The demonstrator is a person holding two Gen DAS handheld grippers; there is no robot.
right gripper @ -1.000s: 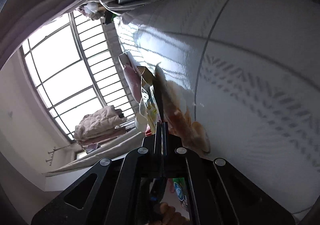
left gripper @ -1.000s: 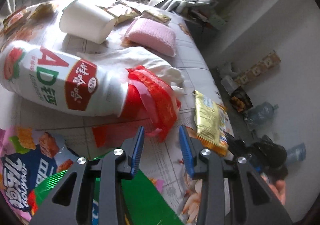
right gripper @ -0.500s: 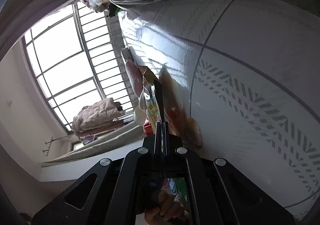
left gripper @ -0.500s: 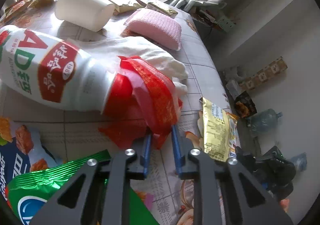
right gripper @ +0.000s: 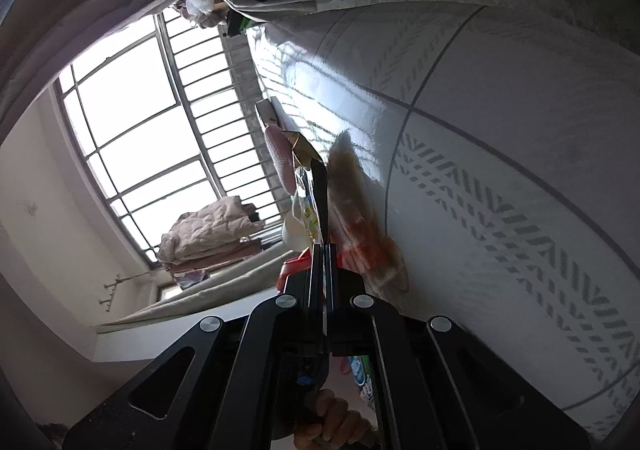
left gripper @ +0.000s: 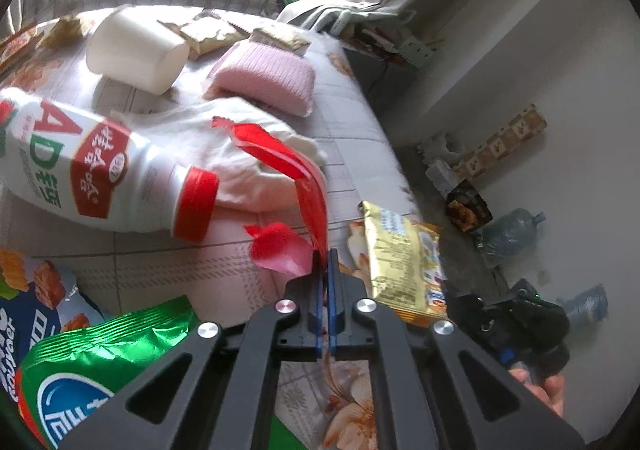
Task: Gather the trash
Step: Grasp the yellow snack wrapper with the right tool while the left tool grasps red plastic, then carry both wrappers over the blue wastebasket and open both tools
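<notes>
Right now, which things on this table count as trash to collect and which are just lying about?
Trash:
red wrapper, pinched in the left tool
gold snack packet
green bag
milk bottle, probably

Lying about:
pink sponge
white cloth
white tub, use unclear

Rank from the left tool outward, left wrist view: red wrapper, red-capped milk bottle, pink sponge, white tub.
1. red wrapper, pinched in the left tool
2. milk bottle, lying to the left
3. pink sponge, beyond, centre
4. white tub, far left; nearly level with the sponge
</notes>
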